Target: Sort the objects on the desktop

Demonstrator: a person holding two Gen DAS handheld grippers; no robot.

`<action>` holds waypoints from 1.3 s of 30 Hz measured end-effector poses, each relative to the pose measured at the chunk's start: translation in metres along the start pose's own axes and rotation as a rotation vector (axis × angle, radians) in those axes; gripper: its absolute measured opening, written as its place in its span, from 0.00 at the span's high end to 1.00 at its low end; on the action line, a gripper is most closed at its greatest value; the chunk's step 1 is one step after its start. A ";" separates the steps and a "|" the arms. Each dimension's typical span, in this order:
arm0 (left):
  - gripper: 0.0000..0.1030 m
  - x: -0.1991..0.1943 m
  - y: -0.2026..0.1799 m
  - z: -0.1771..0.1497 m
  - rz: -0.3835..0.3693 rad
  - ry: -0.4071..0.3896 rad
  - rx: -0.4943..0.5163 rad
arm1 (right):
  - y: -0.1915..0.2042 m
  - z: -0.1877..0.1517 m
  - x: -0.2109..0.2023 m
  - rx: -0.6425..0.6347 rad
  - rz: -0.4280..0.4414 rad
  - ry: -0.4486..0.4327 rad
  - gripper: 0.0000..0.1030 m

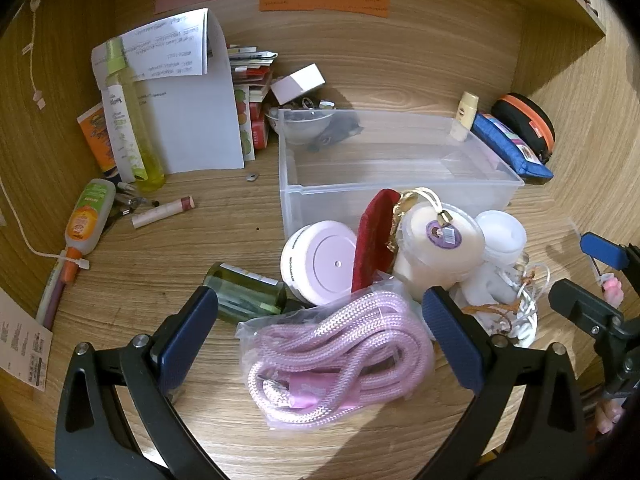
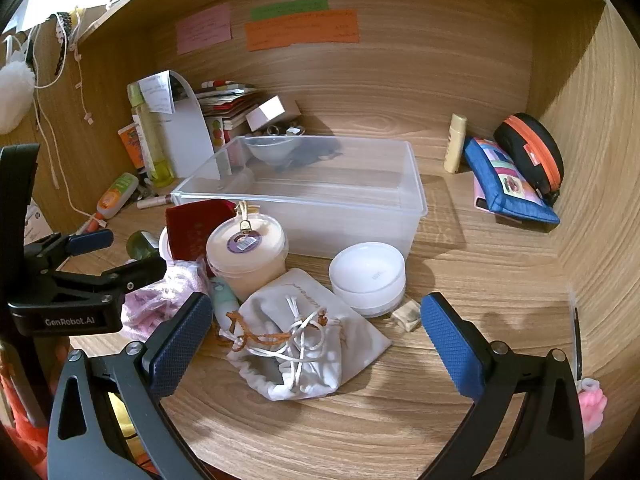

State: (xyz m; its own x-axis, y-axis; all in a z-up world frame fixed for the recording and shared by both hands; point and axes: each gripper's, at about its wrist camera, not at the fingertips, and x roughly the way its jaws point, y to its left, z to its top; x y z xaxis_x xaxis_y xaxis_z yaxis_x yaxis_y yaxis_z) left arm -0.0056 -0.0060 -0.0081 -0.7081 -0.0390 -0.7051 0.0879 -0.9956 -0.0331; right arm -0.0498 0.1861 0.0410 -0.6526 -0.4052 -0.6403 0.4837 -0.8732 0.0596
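A home desk nook: wooden walls (image 2: 420,80), sticky notes (image 2: 300,30), toiletries (image 1: 86,216)

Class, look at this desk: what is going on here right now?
A person holds two claws over a cluttered desk, sorting it. The left claw is open around a bagged pink rope; the right claw is open over a grey pouch. Neither grips anything yet. The clear bin behind the jars looks empty.
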 end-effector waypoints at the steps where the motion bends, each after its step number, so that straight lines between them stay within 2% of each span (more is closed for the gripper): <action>1: 0.00 0.000 0.000 0.000 0.001 0.003 0.000 | 0.000 0.000 0.000 0.000 0.000 0.000 0.00; 10: 0.00 -0.001 -0.001 -0.001 -0.007 0.002 0.010 | -0.003 -0.001 -0.002 -0.010 -0.019 -0.010 0.00; 14: 0.00 -0.009 -0.005 -0.001 -0.018 -0.026 0.086 | -0.009 -0.001 -0.003 -0.012 -0.035 -0.010 0.00; 19: 0.00 -0.020 -0.006 -0.005 0.055 -0.084 0.172 | -0.013 0.000 -0.002 -0.020 -0.043 -0.004 0.00; 21: 0.00 -0.023 0.001 -0.006 0.040 -0.081 0.155 | -0.014 0.000 0.001 -0.022 -0.042 0.003 0.00; 24: 0.00 -0.025 0.019 -0.006 -0.054 -0.043 0.105 | -0.014 0.000 0.002 -0.025 -0.040 0.003 0.00; 26: 0.00 -0.030 0.032 -0.005 -0.085 -0.038 0.059 | -0.016 0.000 0.002 -0.026 -0.037 0.001 0.00; 33: 0.00 -0.042 0.083 -0.019 0.005 -0.041 -0.076 | -0.030 0.007 0.009 0.000 -0.022 0.004 0.00; 39: 0.00 -0.035 0.102 -0.044 0.059 -0.001 -0.100 | -0.042 0.011 0.028 -0.002 -0.046 0.046 0.00</action>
State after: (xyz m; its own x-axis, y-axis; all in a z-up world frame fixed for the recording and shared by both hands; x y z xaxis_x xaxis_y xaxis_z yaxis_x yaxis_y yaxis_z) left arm 0.0585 -0.1021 -0.0181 -0.7001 -0.0979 -0.7073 0.1993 -0.9780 -0.0619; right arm -0.0947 0.2086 0.0285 -0.6468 -0.3514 -0.6769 0.4549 -0.8901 0.0275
